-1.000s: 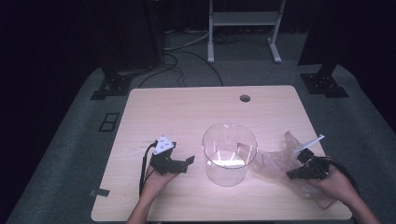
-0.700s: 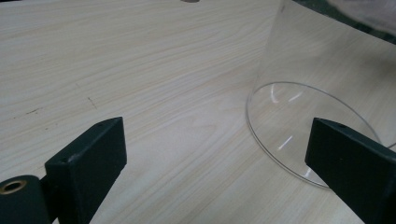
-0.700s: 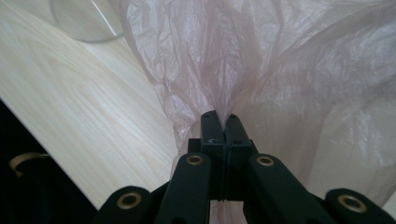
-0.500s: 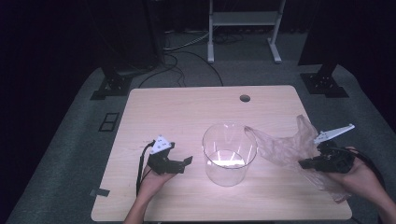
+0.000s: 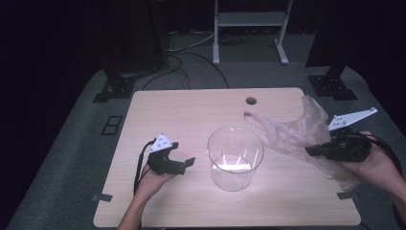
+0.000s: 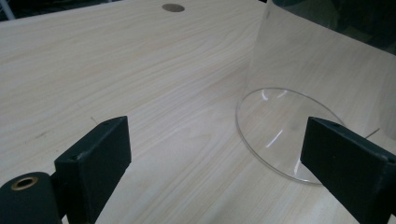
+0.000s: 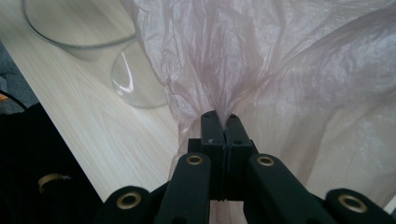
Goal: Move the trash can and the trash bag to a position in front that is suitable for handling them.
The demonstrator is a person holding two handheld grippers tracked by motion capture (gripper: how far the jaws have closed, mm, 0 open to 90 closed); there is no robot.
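Now the right gripper (image 5: 313, 151) has its jaws pinched tight on a bunch of the thin, clear plastic bag (image 5: 297, 132). In the right gripper view the two pads (image 7: 212, 128) meet with the film (image 7: 280, 70) gathered between them and fanning out above and to both sides. From the high view the bag hangs off the table (image 5: 191, 115), to the right of the glass jar (image 5: 234, 158); one corner of it stretches out toward the jar's far rim, and its lower folds trail down past the hand (image 5: 378, 165) near the table's right edge. Whether those folds touch the wood is not clear.

The jar stands upright near the middle of the table, open end up. In the right gripper view its rim (image 7: 79, 37) and base lie just beyond the bag, to the upper left.

Left of the jar, the left gripper (image 5: 184, 163) rests low over the table with its jaws spread wide and nothing between them. In the left gripper view the jar's wall and round base (image 6: 280, 130) sit just ahead of the right-hand pad (image 6: 348, 168), apart from it. Beyond the jar, a small round hole (image 5: 251, 101) marks the table's far edge.
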